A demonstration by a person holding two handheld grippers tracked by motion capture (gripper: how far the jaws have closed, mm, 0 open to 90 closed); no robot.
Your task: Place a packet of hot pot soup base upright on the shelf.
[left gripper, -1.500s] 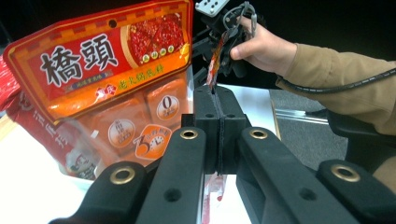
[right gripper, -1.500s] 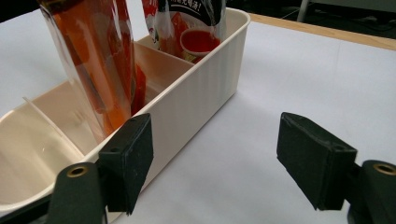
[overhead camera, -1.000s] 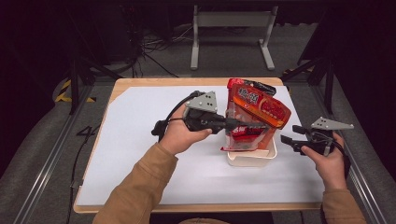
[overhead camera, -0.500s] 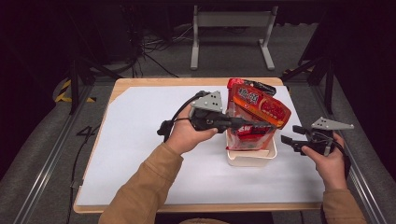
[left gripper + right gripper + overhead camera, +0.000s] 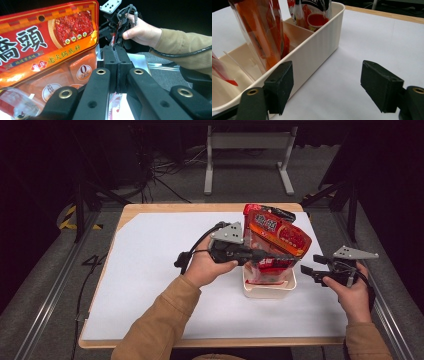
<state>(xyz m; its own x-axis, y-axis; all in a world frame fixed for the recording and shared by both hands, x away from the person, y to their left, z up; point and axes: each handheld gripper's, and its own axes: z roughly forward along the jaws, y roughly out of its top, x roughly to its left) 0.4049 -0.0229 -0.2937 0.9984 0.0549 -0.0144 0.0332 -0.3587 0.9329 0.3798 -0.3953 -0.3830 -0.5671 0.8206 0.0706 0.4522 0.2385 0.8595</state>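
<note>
A tall red seasoning packet (image 5: 278,233) (image 5: 47,42) stands in a cream divided bin (image 5: 269,290) (image 5: 317,47) right of the table's middle. My left gripper (image 5: 289,256) (image 5: 116,53) reaches across the packet's front from the left. Its jaws are pressed together on a thin clear-and-red packet edge (image 5: 113,101) beside the big packet. My right gripper (image 5: 306,269) (image 5: 327,87) stands open just right of the bin's side wall, low over the white sheet, with nothing between its pads. More packets (image 5: 264,32) lean inside the bin's compartments.
A white sheet (image 5: 150,270) covers the wooden table (image 5: 165,207). The person's right hand (image 5: 142,32) is beyond the left jaws in the left gripper view. Metal stand legs (image 5: 247,150) and cables lie on the floor behind the table.
My left gripper has moved to the right and a little down, so its jaws reach farther across the packets in the bin. The right gripper has kept still.
</note>
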